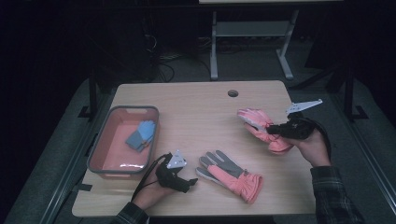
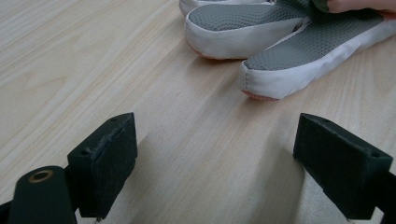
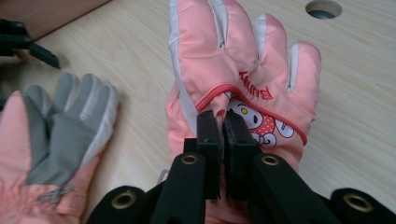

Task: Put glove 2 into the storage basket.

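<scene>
**Asker:** Two gloves, is that right? Where is the one being handled?

**Describer:** Yes. One pink padded glove (image 3: 243, 79) is pinched by the right gripper (image 3: 223, 122) over the right half of the wooden table (image 1: 196, 107). The jaws are nearly together, nipping a fold of fabric on the back of the glove, just below the fingers. The glove looks partly lifted, fingers pointing away from the person.

**Asker:** How would it handle?

**Describer:** I judge it light, soft and floppy, with a smooth, slightly slippery shell. A pinch of the outer fabric could slide off, so the thicker cuff seems a surer place to hold.

**Asker:** Any writing?

**Describer:** Red stitched letters curve across the back; they seem to end in "UNNY", but I cannot read them fully. Below sits a cartoon character with a spotted bow.

**Asker:** And around it?

**Describer:** The second glove (image 1: 229, 176) lies palm up near the front edge, grey palm showing. The left gripper (image 1: 187, 183) rests just beside its fingertips, jaws wide apart with nothing between them. Far left stands a pink bin (image 1: 103, 143) with a grey rim, holding a small blue glove (image 1: 141, 135).
</scene>
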The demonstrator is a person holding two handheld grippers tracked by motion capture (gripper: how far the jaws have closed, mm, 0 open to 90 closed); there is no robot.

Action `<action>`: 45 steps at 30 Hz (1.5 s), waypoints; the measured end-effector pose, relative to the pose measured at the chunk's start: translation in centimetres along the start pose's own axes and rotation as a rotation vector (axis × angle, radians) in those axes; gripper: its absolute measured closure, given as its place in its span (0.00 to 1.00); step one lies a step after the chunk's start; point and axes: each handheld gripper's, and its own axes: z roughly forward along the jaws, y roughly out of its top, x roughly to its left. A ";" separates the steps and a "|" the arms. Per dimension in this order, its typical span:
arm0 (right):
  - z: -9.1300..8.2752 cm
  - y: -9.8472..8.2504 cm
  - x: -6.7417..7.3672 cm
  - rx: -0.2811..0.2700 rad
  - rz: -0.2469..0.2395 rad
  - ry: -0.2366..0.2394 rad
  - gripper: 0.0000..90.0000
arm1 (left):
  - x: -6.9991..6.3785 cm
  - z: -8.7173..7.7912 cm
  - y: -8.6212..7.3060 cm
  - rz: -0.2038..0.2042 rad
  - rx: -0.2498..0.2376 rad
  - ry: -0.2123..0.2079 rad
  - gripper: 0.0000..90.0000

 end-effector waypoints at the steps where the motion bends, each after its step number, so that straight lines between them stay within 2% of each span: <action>1: -0.1 0.1 0.3 0.002 0.004 0.001 0.96 | 0.0 0.0 0.0 0.001 0.000 0.000 0.14; 2: -0.1 0.1 0.3 0.002 0.004 0.001 0.96 | 0.0 0.0 0.0 0.001 0.000 0.000 0.14; 5: -0.5 0.2 1.4 0.007 -0.019 0.011 0.96 | 0.0 0.0 0.0 0.005 0.000 0.003 0.14; 10: -0.5 0.2 2.2 -0.006 -0.032 0.028 0.96 | 0.0 0.0 0.0 -0.001 -0.003 0.000 0.14; 11: -0.5 0.3 2.8 0.000 -0.033 0.044 0.96 | 0.0 0.0 0.0 0.000 -0.003 0.000 0.14; 13: -0.5 0.4 3.0 0.000 -0.043 0.049 0.96 | 0.0 0.0 0.0 0.000 -0.005 0.002 0.14; 16: -0.4 0.6 4.4 0.009 -0.061 0.062 0.96 | 0.0 0.1 0.0 -0.005 -0.008 0.002 0.14; 18: -0.4 0.6 4.6 0.012 -0.065 0.064 0.96 | 0.0 0.1 0.0 -0.005 -0.008 0.002 0.14; 19: -0.2 0.7 5.4 0.018 -0.090 0.077 0.96 | 0.0 0.0 0.0 0.005 0.001 0.003 0.14; 20: -0.2 0.7 5.4 0.018 -0.090 0.077 0.96 | 0.0 0.0 0.0 0.005 0.001 0.003 0.14; 21: -0.1 0.8 6.0 0.025 -0.103 0.089 0.96 | 0.0 0.1 0.0 -0.001 -0.007 0.002 0.14; 22: -0.1 0.8 6.0 0.025 -0.103 0.089 0.96 | 0.0 0.1 0.0 -0.002 -0.007 0.002 0.14; 23: 0.0 0.9 6.7 0.025 -0.108 0.104 0.96 | 0.0 0.0 0.0 -0.004 -0.007 0.001 0.14; 25: 0.1 1.0 6.9 0.025 -0.116 0.109 0.96 | 0.0 0.0 0.0 -0.005 -0.006 0.002 0.14; 30: 0.5 1.2 8.6 0.036 -0.143 0.143 0.96 | 0.0 0.0 0.0 -0.005 -0.007 0.001 0.14; 34: 1.2 1.1 10.0 0.051 -0.159 0.190 0.96 | -0.1 0.0 0.0 -0.011 -0.003 -0.001 0.14; 40: 1.6 1.0 10.9 0.061 -0.174 0.220 0.96 | -0.1 0.1 0.0 -0.010 -0.007 0.000 0.14; 41: 1.8 1.0 11.6 0.068 -0.181 0.237 0.96 | -0.1 0.1 0.0 -0.011 -0.009 0.000 0.14; 45: 2.1 0.9 12.5 0.077 -0.203 0.254 0.96 | -0.1 0.1 0.0 -0.012 -0.009 0.000 0.14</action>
